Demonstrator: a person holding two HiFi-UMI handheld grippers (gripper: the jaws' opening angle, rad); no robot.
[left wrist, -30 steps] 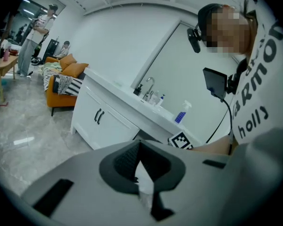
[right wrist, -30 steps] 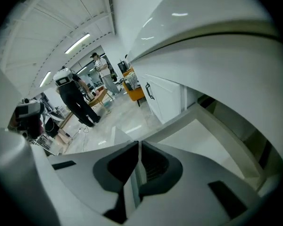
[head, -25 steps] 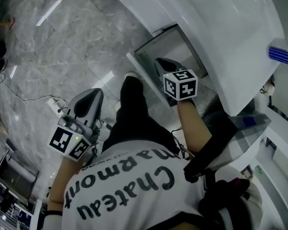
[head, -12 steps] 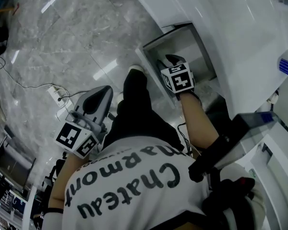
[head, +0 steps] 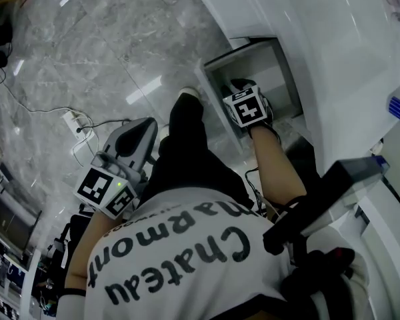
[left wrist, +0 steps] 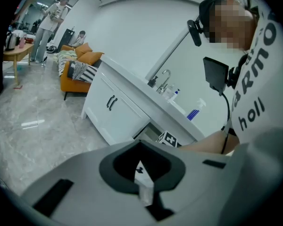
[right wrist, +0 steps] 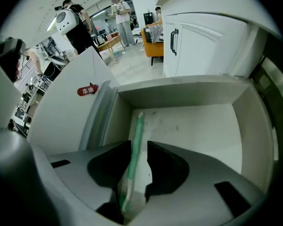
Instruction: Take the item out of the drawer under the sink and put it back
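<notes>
The white drawer (head: 270,69) under the sink counter stands pulled open. My right gripper (head: 239,85) reaches down into it, its marker cube (head: 247,107) on top. In the right gripper view a long green-and-white item (right wrist: 138,128) lies on the drawer floor (right wrist: 203,126), running from between the jaws toward the far left corner. The right gripper (right wrist: 137,146) has just been closing its jaws, with the item between them and not clearly pinched. My left gripper (head: 135,139) hangs shut over the floor at the left, beside the person's leg, holding nothing (left wrist: 142,173).
White cabinet doors (right wrist: 198,46) flank the drawer. On the counter stand a faucet (left wrist: 164,79) and a blue spray bottle (left wrist: 194,112). A power strip (head: 73,120) with cables lies on the marble floor. An orange sofa (left wrist: 78,65) and people are farther off.
My right gripper has sunk from above the drawer down into it. The left gripper has dropped slightly at the person's side.
</notes>
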